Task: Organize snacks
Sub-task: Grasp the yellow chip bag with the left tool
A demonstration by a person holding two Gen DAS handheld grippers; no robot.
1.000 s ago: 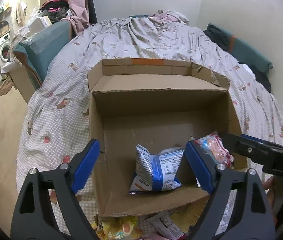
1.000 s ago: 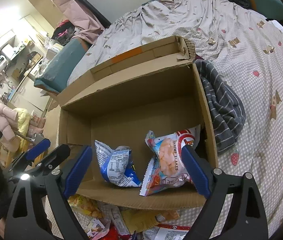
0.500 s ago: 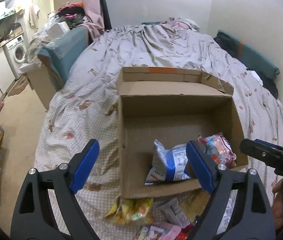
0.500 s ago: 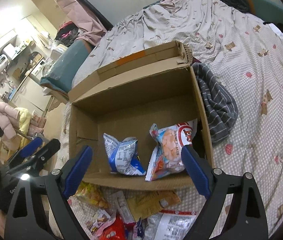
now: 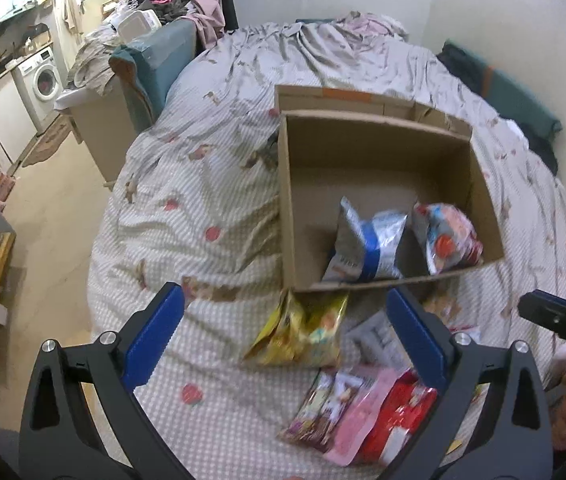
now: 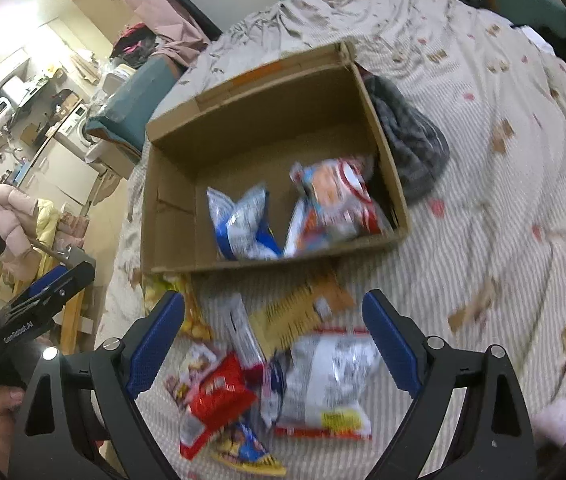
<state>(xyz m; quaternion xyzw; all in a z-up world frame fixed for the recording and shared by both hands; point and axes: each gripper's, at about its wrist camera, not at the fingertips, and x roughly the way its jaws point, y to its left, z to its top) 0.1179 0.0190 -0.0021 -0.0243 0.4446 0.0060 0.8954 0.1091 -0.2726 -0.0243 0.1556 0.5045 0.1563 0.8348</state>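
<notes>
An open cardboard box (image 5: 295, 208) (image 6: 171, 208) sits on the bed. Inside lie a blue-and-white snack bag (image 5: 367, 240) (image 6: 243, 224) and a red-and-white shrimp flakes bag (image 5: 447, 236) (image 6: 335, 204). In front of the box lies a pile of snacks: a yellow bag (image 5: 303, 328), a pink packet (image 5: 363, 416), a red packet (image 6: 215, 396), a large white bag (image 6: 331, 380) and a tan packet (image 6: 299, 312). My left gripper (image 5: 283, 332) is open and empty above the yellow bag. My right gripper (image 6: 275, 336) is open and empty above the pile.
The bed has a checked quilt (image 5: 187, 208) with small prints. A dark striped cloth (image 6: 407, 140) lies against the box's right side. A teal cushion (image 5: 155, 60) and a washing machine (image 5: 45, 78) stand off the bed's left; floor lies below.
Both grippers have pulled back and up from the box, still open and empty. The snack pile in front of the box has come into view.
</notes>
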